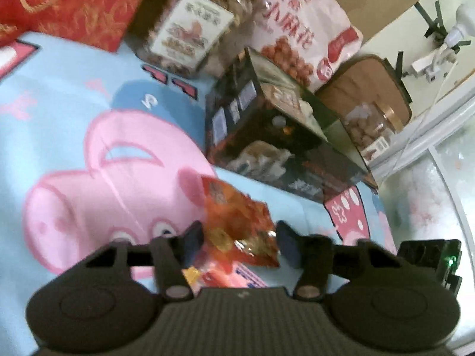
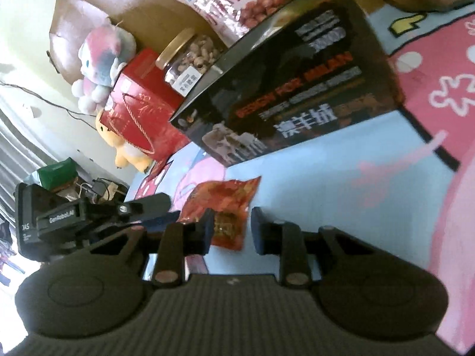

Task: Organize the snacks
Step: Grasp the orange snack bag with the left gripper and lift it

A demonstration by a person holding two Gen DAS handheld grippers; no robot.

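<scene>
A light-blue cartoon-pig blanket (image 1: 74, 112) with pink figures covers the surface and carries everything else. At its far side lies a large dark rectangular cardboard box (image 1: 276, 136) printed with white and orange lettering; a pink-and-white plastic bag of round fried snacks (image 1: 299, 26) leans behind it. Next to the bag stands a clear plastic jar of nuts with a gold lid (image 1: 193, 26), and beside that a red gift bag with gold cord handle (image 1: 74, 3). In the right wrist view, a pink-and-white plush toy (image 2: 101, 59) and a yellow plush toy (image 2: 124, 148) sit past the gift bag.

A small red-orange foil snack packet (image 1: 237, 222) lies flat on the blanket in front of the dark box, apart from it. The left gripper (image 1: 239, 241) is spread, a finger on either side of the packet's near end; whether the pads touch it cannot be told through the blur. The right gripper (image 2: 231, 228) is also released, the packet's near end lying between its fingers, closer to the left one. A pink-and-white wrapper (image 1: 234, 276) shows just below the packet, near the left gripper's body.
</scene>
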